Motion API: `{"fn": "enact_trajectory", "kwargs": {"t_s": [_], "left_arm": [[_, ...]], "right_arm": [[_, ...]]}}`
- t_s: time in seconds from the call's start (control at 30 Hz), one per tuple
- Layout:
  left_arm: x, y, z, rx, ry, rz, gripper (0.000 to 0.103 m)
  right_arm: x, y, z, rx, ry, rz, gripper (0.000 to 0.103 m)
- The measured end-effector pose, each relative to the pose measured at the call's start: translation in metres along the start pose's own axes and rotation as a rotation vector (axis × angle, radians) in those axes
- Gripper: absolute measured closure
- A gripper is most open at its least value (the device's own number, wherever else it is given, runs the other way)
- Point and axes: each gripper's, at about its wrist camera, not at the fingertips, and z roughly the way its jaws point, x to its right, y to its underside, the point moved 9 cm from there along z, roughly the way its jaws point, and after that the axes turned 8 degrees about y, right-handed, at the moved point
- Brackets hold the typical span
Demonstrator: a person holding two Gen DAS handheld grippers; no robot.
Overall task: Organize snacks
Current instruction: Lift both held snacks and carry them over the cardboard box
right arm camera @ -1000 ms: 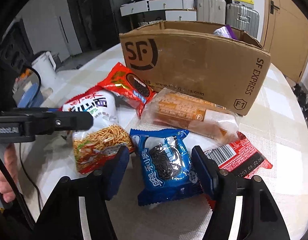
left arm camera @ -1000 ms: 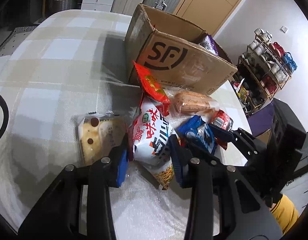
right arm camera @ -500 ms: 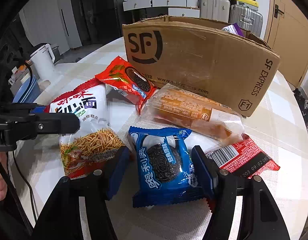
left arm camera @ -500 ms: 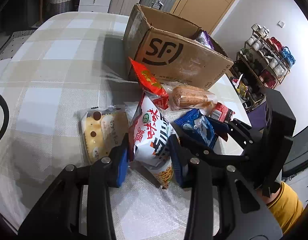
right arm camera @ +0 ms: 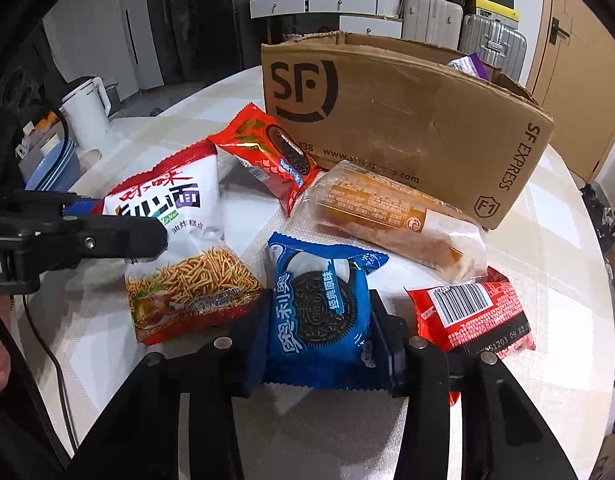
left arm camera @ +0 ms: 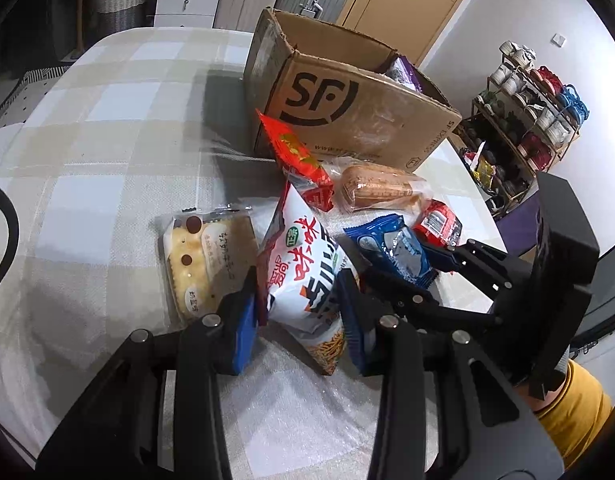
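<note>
Count of items present on the table:

- Cardboard box: one, which stood towards the far edge, open at the top
- Purple packet: one, which showed above the box rim
- Loose snack packets on the table: six in total
  - White noodle-snack bag: one
  - Blue sandwich-cookie packet: one
  - Red cookie packet with fish-scale print: one
  - Clear-wrapped brown cake roll: one
  - Red packet with barcode: one
  - Clear-wrapped cracker pack: one, which was seen only in the left wrist view
- Grippers: two, namely the left gripper and the right gripper
</note>
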Motion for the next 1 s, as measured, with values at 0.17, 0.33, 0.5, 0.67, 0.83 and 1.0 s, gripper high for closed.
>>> {"fn": "enact_trajectory", "kwargs": {"t_s": [0.17,0.33,0.5,0.67,0.83,1.0], "left_arm": [[0.002,0.005,-0.002,-0.009,0.014,-0.008,0.069],[0.005,0.012,-0.008,-0.01,0.028,-0.007,0.069],[0.011,0.013,-0.021,0.024,0.023,0.01,0.069],[0.02,0.017,-0.037,0.052,0.008,0.043,0.069],[0.025,0.023,-0.057,0.078,0.009,0.054,0.069],[0.031,0.028,-0.081,0.118,0.005,0.056,0.069]], "right_arm": [[0.01,0.002,-0.011,0.019,-0.008,0.038,0.059],[0.018,0.003,-0.021,0.025,-0.046,0.101,0.059],[0.026,0.003,-0.032,0.035,-0.054,0.128,0.059],[0.024,0.004,-0.053,0.066,-0.074,0.152,0.059],[0.022,0.009,-0.081,0.108,-0.101,0.182,0.059],[0.016,0.01,-0.106,0.163,-0.12,0.22,0.059]]}}
